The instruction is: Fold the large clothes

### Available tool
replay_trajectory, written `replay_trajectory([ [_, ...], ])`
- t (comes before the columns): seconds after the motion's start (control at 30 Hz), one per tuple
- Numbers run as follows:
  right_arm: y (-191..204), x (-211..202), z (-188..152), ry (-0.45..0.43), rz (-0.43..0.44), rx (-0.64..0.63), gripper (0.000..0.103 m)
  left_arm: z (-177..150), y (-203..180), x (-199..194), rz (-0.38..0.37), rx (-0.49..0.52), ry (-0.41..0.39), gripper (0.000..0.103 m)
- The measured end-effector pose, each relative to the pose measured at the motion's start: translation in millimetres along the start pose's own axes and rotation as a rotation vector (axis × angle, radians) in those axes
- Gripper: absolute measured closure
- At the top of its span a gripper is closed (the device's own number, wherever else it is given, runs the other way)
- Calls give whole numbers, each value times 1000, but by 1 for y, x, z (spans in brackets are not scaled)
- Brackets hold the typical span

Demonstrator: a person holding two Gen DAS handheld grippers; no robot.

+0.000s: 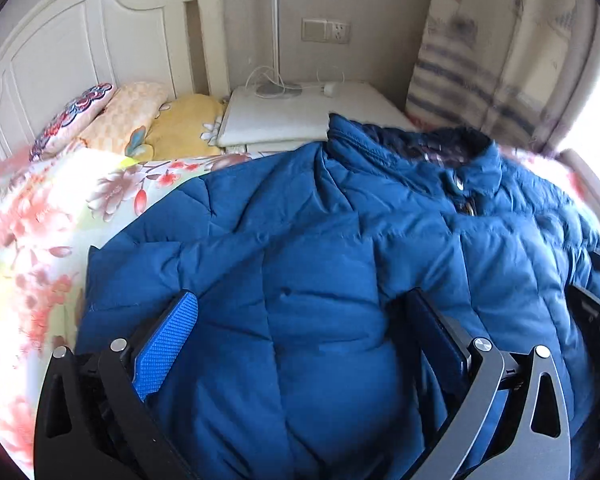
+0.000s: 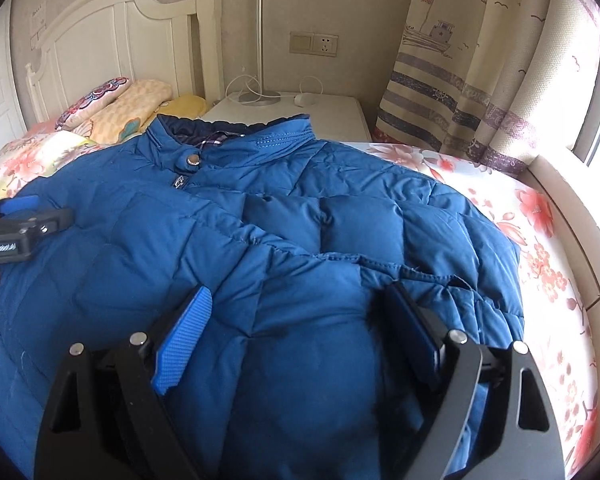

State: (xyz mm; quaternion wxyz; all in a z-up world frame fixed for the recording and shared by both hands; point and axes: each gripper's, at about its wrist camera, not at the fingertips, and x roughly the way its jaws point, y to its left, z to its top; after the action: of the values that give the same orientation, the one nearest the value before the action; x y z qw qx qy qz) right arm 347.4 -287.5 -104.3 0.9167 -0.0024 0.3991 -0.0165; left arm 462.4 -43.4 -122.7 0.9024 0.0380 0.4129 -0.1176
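Left wrist view: the jacket [image 1: 300,248] lies front up across the bed [image 1: 32,216], collar toward the headboard [image 1: 80,40] end, spread flat so it can be folded. The left gripper [image 1: 300,344] sits low over the jacket's lower body, pointing at the collar, its fingers [image 1: 168,344] spread wide with puffy fabric bulging between them but not pinched; released, I judge, and placed to take a hold. The other tool shows at the right edge.

Right wrist view: the jacket covers the bed's middle, its collar [image 2: 236,136] near the pillows [image 2: 140,100], a sleeve seam crossing ahead. The right gripper [image 2: 300,340] is likewise low and level over the hem side, fingers [image 2: 184,344] apart, grasping nothing. The left gripper pokes in at the left edge.
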Motion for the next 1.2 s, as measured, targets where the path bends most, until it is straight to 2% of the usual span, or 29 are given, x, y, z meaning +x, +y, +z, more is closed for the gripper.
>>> replay_trajectory([
  [0.1,-2,2,1,5,11,10,16,-3,-6,-2,39,15,-23,4],
  [0.23,-6,2,1,14,33,34,15,-8,-5,-11,50,-3,-50,4],
  [0.33,-6,-2,0,4,39,33,15,-28,2,-42,154,-72,-103,4],
  [0.37,-8,-4,-1,2,56,39,15,-36,4,-56,152,-99,-133,4],
  [0.47,-8,-29,-4,16,88,91,15,-69,11,-108,78,-138,-202,4],
  [0.57,16,-82,-19,-21,157,117,15,-97,11,-136,100,-83,-174,4],
  [0.67,55,-119,-50,-3,195,17,11,-119,6,-138,97,-49,-94,4],
  [0.77,93,-109,-82,98,180,-131,11,-136,-12,-125,104,2,-32,4],
  [0.8,101,-100,-90,128,143,-167,11,-138,-23,-118,142,47,6,4],
  [0.83,103,-100,-92,110,132,-171,10,-138,-32,-111,182,99,30,4],
  [0.93,95,-107,-87,140,111,-145,10,-144,-43,-110,250,165,30,4],
  [1.03,69,-123,-89,103,14,-107,10,-153,-39,-116,249,157,51,4],
  [1.1,42,-121,-98,123,-56,-61,10,-165,-31,-125,250,145,56,4],
  [1.13,31,-117,-104,141,-56,-35,7,-169,-27,-128,246,132,57,4],
  [1.17,18,-115,-110,138,7,15,4,-171,-23,-130,238,116,59,4],
  [1.2,13,-116,-111,133,28,37,4,-173,-19,-131,233,100,63,4],
])
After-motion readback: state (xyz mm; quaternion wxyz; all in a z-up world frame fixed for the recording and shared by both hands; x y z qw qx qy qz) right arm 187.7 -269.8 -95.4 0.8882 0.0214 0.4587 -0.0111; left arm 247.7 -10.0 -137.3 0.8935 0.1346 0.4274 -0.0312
